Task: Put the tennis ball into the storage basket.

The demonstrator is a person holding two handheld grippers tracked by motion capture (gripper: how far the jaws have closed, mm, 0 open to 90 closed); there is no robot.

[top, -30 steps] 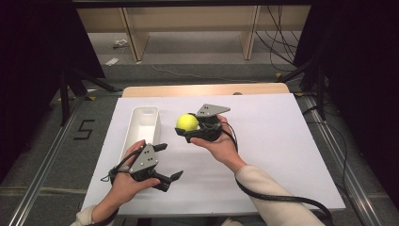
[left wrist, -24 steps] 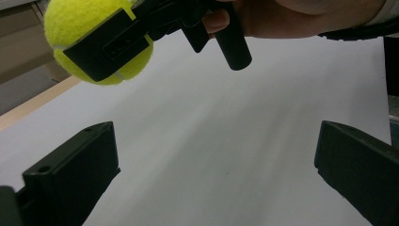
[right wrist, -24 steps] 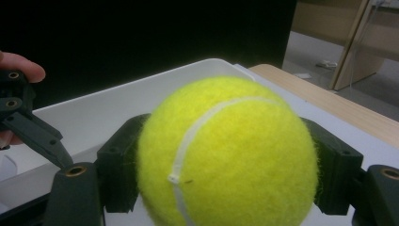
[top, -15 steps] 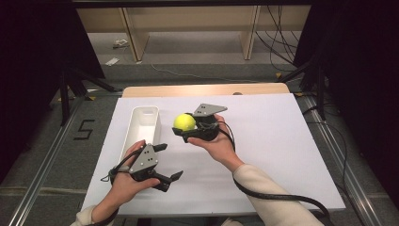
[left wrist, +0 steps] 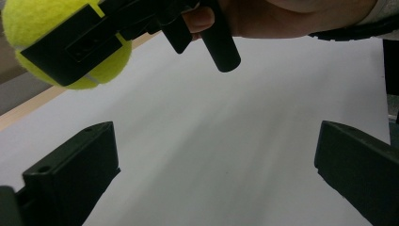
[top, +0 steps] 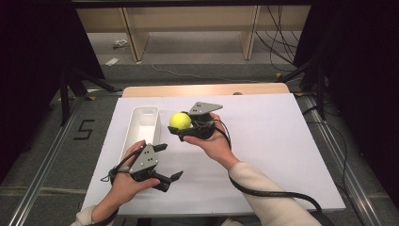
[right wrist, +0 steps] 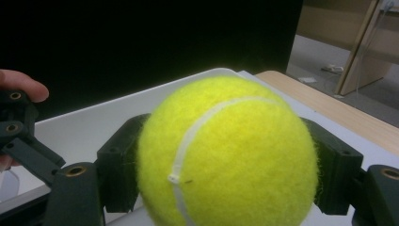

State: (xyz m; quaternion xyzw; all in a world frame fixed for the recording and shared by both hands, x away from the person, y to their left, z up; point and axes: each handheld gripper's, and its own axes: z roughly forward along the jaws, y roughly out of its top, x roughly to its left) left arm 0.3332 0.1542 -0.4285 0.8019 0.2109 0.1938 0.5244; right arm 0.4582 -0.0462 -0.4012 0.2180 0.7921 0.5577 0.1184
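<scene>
A yellow tennis ball [top: 180,120] is held above the white table, just right of a white tray [top: 141,123]. My right gripper [top: 181,126] is shut on it. In the right gripper view the ball [right wrist: 226,150] sits squeezed between the two black jaws. My left gripper [top: 168,162] rests low near the table's front left, open, with nothing between its jaws. In the left gripper view its jaws stand wide apart over bare white board, and the ball [left wrist: 110,63] hangs at the upper left in the other gripper.
The narrow white tray lies lengthwise at the table's left. White board [top: 273,141] covers the table, with a wooden strip [top: 207,89] along the far edge. A black cable [top: 282,193] trails from the right arm across the front right.
My right gripper has drifted slightly left with the ball, closer to the tray. The left gripper has stayed put.
</scene>
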